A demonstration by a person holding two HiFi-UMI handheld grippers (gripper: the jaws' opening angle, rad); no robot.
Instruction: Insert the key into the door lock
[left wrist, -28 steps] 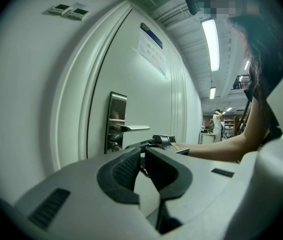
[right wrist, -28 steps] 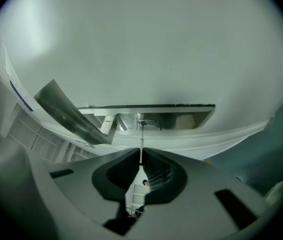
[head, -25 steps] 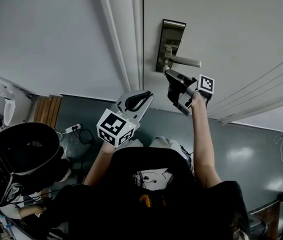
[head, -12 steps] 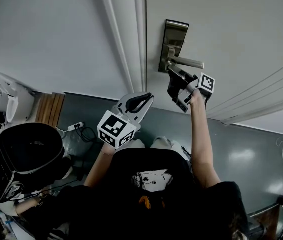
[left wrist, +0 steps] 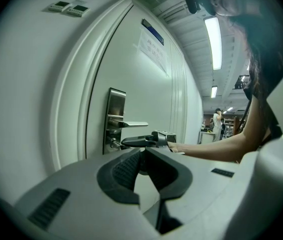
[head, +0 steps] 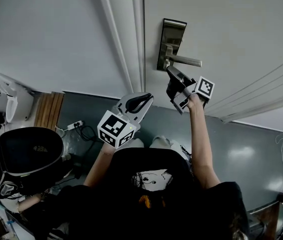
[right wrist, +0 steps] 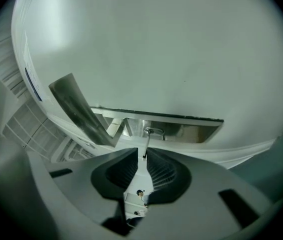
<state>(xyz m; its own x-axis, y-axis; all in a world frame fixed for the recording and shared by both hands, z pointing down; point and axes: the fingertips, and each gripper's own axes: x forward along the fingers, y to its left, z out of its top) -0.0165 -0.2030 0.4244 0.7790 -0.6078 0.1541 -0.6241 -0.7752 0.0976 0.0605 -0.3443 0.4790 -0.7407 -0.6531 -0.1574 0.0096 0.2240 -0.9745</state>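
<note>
A steel lock plate (head: 170,43) with a lever handle (head: 185,61) sits on the white door (head: 231,29). My right gripper (head: 170,72) is just under the handle, shut on a thin metal key (right wrist: 145,145). In the right gripper view the key's tip reaches the keyhole cylinder (right wrist: 152,131) at the plate's lower part. My left gripper (head: 148,97) hangs lower and to the left, away from the door, its jaws shut on nothing. The left gripper view shows the lock plate (left wrist: 114,118), the handle (left wrist: 132,124) and the right gripper (left wrist: 131,142) from the side.
The door frame (head: 126,39) runs just left of the lock plate. A black bag or chair (head: 26,156) and a power strip (head: 74,128) lie on the grey floor at the lower left. A person (left wrist: 217,120) stands far down the room.
My right gripper has edged a little up and closer to the lock plate with the key. The left gripper has hardly moved.
</note>
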